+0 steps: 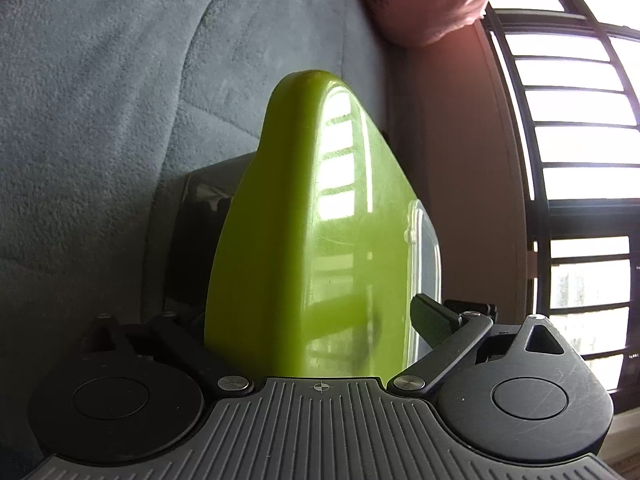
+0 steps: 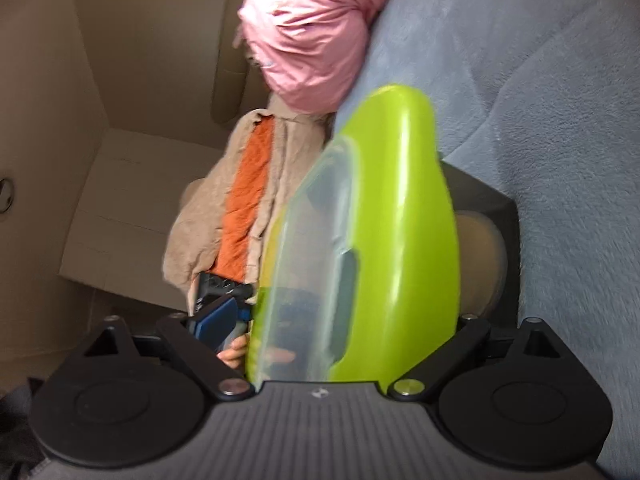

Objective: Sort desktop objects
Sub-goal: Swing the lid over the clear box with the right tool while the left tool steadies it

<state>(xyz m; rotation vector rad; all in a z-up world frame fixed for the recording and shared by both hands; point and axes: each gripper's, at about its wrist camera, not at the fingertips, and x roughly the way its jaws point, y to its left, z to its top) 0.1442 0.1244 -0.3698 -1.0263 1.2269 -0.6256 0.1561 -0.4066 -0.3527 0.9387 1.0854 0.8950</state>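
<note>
Green box [image 1: 304, 216] stands on edge between both claws: left claw [image 1: 308, 320] and right claw [image 2: 348, 320] apart, unclamped. Pink bundle [image 2: 312, 32] at twelve o'clock.

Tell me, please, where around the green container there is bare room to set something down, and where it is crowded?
Free: the grey plush surface left of the green container in the left wrist view, and the pale floor of the cardboard box in the right wrist view. Crowded: between the container and that box, where the beige-and-orange cloth and pink bundle pile up.
</note>
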